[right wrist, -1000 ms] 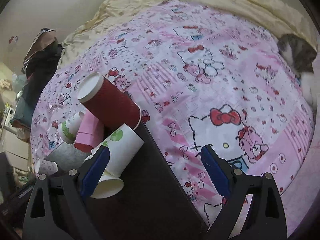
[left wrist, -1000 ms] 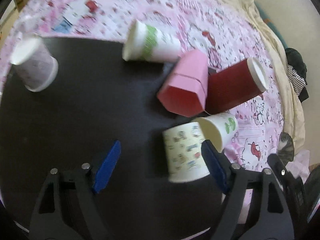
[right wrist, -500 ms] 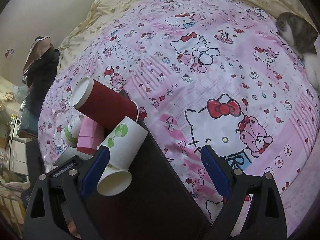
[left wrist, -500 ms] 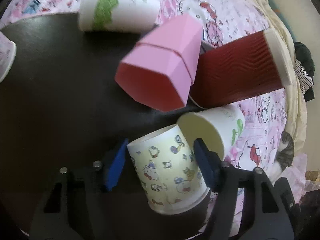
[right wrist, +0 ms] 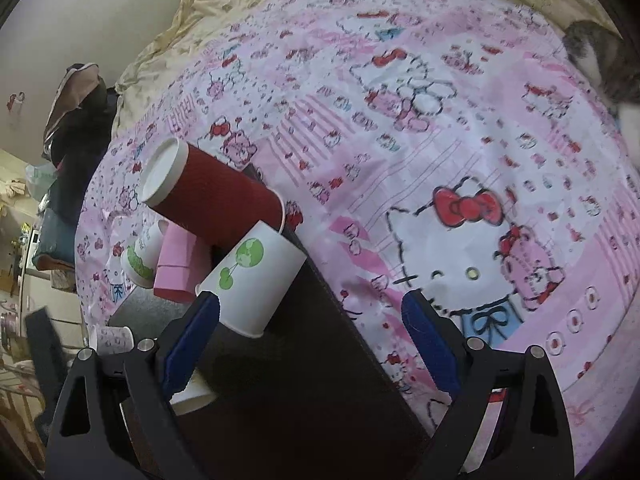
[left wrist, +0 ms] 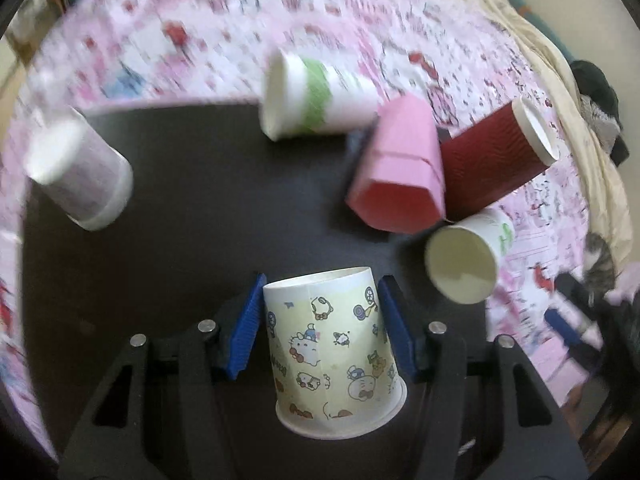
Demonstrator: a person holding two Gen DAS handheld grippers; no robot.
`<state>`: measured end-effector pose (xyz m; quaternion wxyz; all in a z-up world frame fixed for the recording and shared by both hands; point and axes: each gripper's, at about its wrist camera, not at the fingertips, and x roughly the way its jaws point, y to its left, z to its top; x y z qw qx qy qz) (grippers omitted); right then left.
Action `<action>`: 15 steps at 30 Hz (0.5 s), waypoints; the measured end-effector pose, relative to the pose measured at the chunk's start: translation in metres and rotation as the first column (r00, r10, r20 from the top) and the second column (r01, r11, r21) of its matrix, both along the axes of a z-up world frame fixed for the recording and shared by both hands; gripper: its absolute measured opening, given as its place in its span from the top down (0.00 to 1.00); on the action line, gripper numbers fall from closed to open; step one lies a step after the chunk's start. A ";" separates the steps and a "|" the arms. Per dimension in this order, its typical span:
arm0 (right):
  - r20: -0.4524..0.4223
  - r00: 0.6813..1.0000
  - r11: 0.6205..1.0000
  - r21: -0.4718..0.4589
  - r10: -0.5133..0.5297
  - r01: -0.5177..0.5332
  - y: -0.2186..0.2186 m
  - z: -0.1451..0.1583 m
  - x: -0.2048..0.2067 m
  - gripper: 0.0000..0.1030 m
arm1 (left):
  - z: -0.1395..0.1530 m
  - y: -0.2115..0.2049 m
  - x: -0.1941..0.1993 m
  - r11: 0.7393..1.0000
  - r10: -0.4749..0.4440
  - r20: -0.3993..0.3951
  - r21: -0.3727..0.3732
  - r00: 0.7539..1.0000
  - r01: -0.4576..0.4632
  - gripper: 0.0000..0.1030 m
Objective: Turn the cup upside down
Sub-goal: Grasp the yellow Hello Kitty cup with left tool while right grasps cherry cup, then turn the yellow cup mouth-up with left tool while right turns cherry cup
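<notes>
1. here, left gripper: blue pads clamped on both sides of the cartoon-print cup, held over the dark table.
2. pink carton: beyond that cup, touching the dark red ribbed cup.
3. right gripper: wide apart, gripping nothing, beside the white green-dotted cup.

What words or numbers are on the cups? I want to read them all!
Cartoon cup in the left gripper: small red lettering beside the kitten, too blurred to read.
Green-banded cup: motion-blurred, unreadable.
Green-tree cup: pictures only.
Dark red cup: no text visible.
</notes>
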<state>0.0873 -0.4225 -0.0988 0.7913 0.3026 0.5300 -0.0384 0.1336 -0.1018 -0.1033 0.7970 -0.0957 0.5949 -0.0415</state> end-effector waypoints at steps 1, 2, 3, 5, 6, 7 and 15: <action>-0.012 1.000 1.000 0.019 0.000 0.000 0.001 -0.003 0.003 0.08 | 0.006 0.007 -0.004 1.000 -0.011 0.041 0.028 0.999 0.009 0.48; -0.028 1.000 0.999 0.050 -0.002 0.004 0.001 -0.008 0.008 0.09 | 0.011 0.015 -0.007 0.998 -0.022 0.077 0.053 0.997 0.018 0.48; -0.043 0.999 0.996 0.092 0.001 0.003 0.000 -0.014 0.014 0.09 | 0.015 0.021 -0.009 0.997 -0.027 0.102 0.072 0.994 0.020 0.48; -0.065 0.998 0.986 0.168 0.003 0.008 -0.001 -0.025 0.023 0.16 | 0.018 0.036 -0.014 0.994 -0.032 0.153 0.109 0.988 0.015 0.48; -0.087 0.996 0.980 0.198 -0.006 0.023 -0.001 -0.031 0.028 0.17 | 0.018 0.044 -0.017 0.991 -0.029 0.177 0.132 0.984 0.006 0.48; -0.105 0.994 0.975 0.219 -0.019 0.042 -0.002 -0.038 0.032 0.21 | 0.017 0.047 -0.019 0.989 -0.029 0.192 0.146 0.981 0.000 0.48; -0.158 0.987 0.949 0.301 -0.042 0.088 0.007 -0.063 0.057 0.30 | 0.010 0.064 -0.029 0.986 -0.018 0.248 0.163 0.968 -0.023 0.48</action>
